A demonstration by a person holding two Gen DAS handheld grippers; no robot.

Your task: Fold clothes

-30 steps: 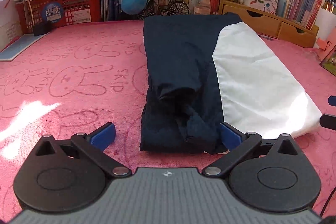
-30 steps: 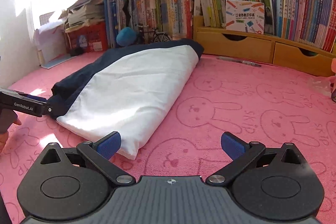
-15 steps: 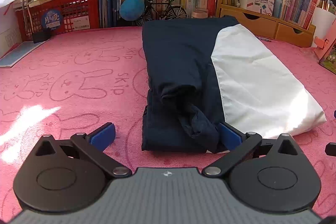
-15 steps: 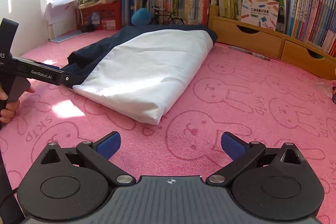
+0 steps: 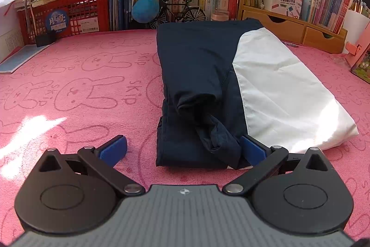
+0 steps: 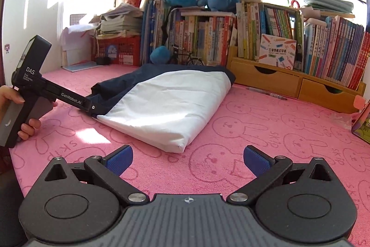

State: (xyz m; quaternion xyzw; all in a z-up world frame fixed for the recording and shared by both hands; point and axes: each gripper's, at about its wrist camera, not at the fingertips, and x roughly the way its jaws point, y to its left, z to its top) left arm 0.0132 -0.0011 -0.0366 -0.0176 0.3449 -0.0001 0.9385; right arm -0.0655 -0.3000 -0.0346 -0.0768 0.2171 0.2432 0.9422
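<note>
Lying lengthwise on the pink mat (image 5: 69,85): one garment (image 5: 203,75), navy with a white panel, already folded into a long strip; judging the cross-fold as the step in hand.

Resting at the near navy hem: left gripper (image 5: 182,149), fingers spread wide, right pad touching the bunched cloth, nothing clamped.

Hovering over bare mat just beside the white corner: right gripper (image 6: 188,160), wide open, empty.

Next, probably: closing on both near corners; lifting toward the far end.

Counting: one garment; two grippers.
</note>
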